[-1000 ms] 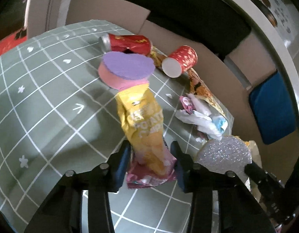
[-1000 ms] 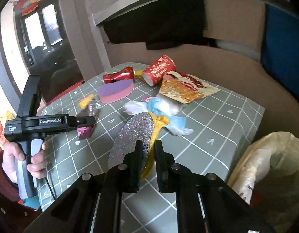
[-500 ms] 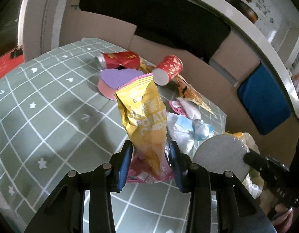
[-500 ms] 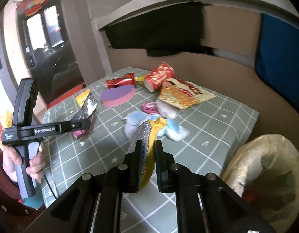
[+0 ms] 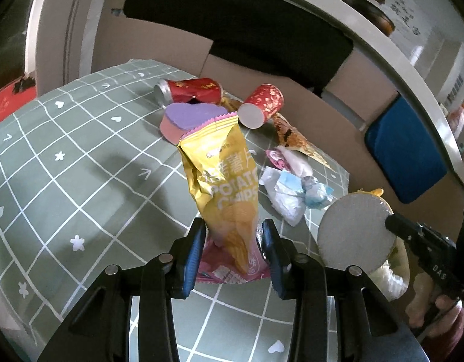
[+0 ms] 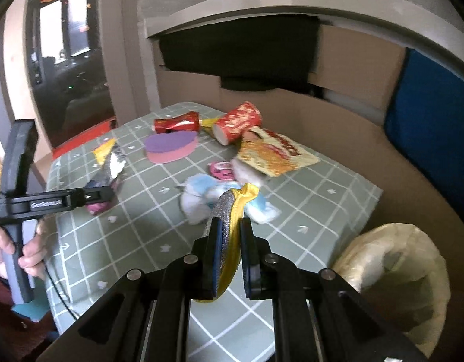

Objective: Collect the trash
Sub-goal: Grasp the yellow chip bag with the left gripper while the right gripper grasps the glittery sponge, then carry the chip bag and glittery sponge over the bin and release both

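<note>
My left gripper [image 5: 232, 242] is shut on the lower end of a yellow potato chip bag [image 5: 224, 181], which stands up off the green checked tablecloth [image 5: 81, 163]. The right gripper [image 6: 229, 242] is shut on a silver glitter disc with yellow backing [image 6: 228, 211], held edge-on above the cloth; the same disc [image 5: 355, 230] shows at the right of the left wrist view. On the table lie a red can [image 5: 191, 89], a red paper cup [image 5: 262, 105], a purple-pink foam piece [image 5: 186, 119], crumpled white and blue tissue [image 5: 292, 191] and an orange wrapper [image 6: 271, 154].
A light plastic trash bag [image 6: 394, 274] gapes open off the table's right edge. Brown cardboard [image 6: 337, 114] walls the far side, with a blue cushion [image 6: 427, 132] at the right. A person's hand [image 6: 23, 253] holds the left gripper's handle at the left.
The chip bag has been lifted clear of the foam piece and carried toward the right. The glitter disc has risen and turned from tilted flat to edge-on in the right wrist view.
</note>
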Available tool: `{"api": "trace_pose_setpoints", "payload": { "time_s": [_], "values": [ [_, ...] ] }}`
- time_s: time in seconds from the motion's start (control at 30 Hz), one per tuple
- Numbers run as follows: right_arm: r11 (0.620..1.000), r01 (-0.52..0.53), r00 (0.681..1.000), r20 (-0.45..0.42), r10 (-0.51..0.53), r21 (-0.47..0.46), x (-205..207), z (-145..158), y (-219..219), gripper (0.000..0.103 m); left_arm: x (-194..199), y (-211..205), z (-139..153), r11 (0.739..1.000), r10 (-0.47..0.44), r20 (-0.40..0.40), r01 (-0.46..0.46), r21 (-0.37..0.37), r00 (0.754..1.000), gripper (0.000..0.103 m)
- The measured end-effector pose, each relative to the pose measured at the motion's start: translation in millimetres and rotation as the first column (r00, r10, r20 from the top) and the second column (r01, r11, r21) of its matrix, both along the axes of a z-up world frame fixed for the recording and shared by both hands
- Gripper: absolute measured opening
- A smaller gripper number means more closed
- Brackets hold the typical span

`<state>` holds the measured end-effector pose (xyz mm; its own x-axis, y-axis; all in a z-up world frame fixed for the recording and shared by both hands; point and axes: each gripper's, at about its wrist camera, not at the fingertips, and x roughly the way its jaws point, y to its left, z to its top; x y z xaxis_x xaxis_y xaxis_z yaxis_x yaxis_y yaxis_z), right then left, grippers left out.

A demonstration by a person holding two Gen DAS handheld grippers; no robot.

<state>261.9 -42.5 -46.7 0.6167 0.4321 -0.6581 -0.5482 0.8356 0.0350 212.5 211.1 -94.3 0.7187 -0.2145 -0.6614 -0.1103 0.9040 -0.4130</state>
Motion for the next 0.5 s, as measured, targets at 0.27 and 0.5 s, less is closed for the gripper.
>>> {"api": "trace_pose_setpoints", "payload": {
  "time_s": [0.27,0.5],
  "values": [
    [0.996,-0.051,0.996,-0.069,0.056,0.075,-3.8,-9.8,7.2,0.016,-0.9,-8.3,3.5,0.999,-0.024,0.03,0.023,0.033,0.999,0.036],
    [0.994,-0.05,0.99,-0.125,0.062,0.095,-1.2,-25.6,13.3,0.013,-0.6,-14.1,10.3,0.997,-0.038,0.04,0.036,0.068,0.998,0.034]
  ]
}}
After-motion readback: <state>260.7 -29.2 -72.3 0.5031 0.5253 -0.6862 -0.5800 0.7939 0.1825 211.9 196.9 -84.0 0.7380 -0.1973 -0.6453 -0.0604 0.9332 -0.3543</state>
